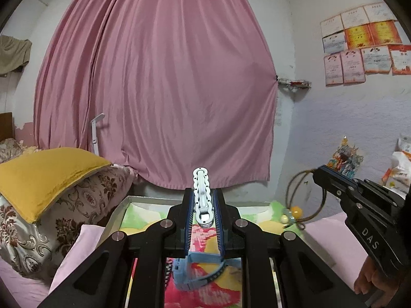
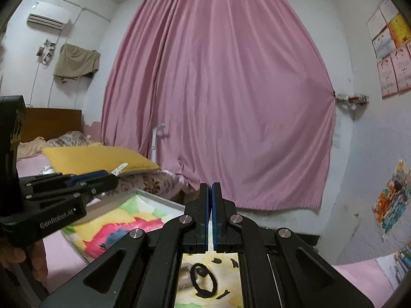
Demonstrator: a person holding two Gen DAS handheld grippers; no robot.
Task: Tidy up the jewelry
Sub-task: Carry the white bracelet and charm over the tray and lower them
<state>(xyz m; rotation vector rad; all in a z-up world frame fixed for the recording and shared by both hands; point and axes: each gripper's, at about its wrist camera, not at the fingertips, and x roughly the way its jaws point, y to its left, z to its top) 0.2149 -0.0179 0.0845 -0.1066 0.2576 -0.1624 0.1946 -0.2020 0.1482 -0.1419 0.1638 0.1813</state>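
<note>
My left gripper point(image 1: 202, 192) is shut on a white wavy hair clip point(image 1: 203, 200), which stands upright between the blue pads and pokes out past their tips. At the right of this view my right gripper point(image 1: 317, 173) is shut on a thin brown cord loop point(image 1: 289, 192) with yellow beads point(image 1: 295, 211) dangling from it. In the right wrist view the right gripper point(image 2: 211, 186) has its pads pressed together, and the cord is not visible there. The left gripper point(image 2: 113, 175) appears at the left with the clip's tip point(image 2: 120, 167). Both hang above a colourful tray point(image 1: 143, 199).
A blue band point(image 1: 195, 274) lies on the tray under the left gripper. A black ring-shaped tie point(image 2: 204, 279) and small black pieces lie under the right one. The tray point(image 2: 159, 197) rests on a pink bed beside a yellow pillow point(image 1: 46, 174). A pink curtain point(image 1: 159, 89) hangs behind.
</note>
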